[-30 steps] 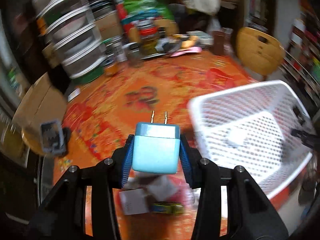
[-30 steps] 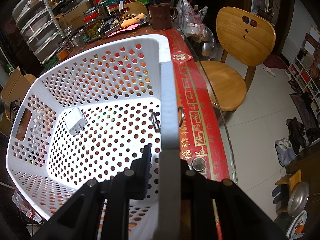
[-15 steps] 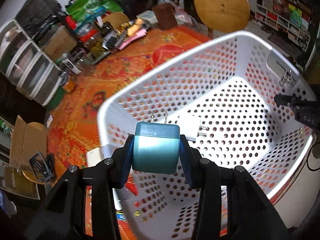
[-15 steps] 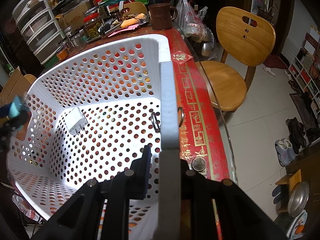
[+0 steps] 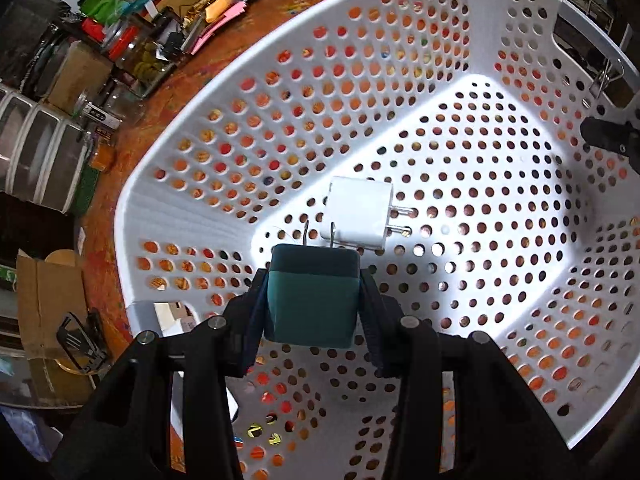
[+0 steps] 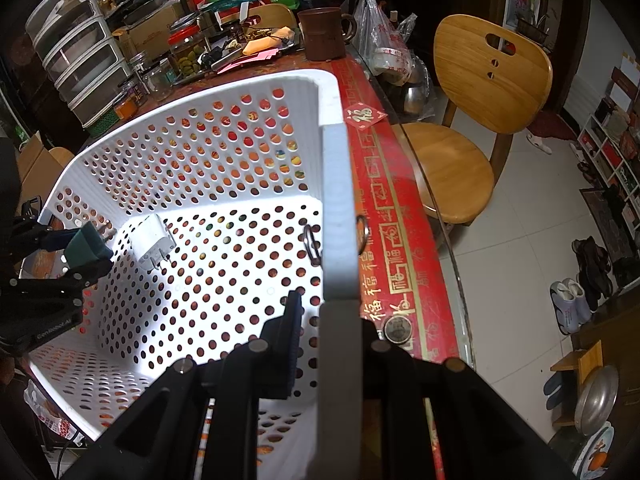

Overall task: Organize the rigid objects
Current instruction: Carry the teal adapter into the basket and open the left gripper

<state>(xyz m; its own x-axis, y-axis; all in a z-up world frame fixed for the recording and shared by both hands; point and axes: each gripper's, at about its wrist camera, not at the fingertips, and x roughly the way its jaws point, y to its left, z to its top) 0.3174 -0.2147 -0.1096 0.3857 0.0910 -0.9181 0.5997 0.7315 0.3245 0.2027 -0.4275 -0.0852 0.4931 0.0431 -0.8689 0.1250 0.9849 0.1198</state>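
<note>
Inside the perforated white plastic basket (image 5: 192, 216), left tongs (image 5: 312, 304) clamping a boxy teal plug (image 5: 310, 306); right tongs (image 6: 328, 344) pinching its rim.

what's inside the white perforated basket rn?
One white plug adapter lies on the white perforated plastic basket's floor. The teal adapter, clamped in the left gripper, covers the floor beneath it.

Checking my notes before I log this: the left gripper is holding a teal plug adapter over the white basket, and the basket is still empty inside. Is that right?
Not quite. The left gripper does hold the teal plug adapter over the white basket, but the basket is not empty: a white plug adapter already lies on its floor, as the left wrist view shows.
</note>
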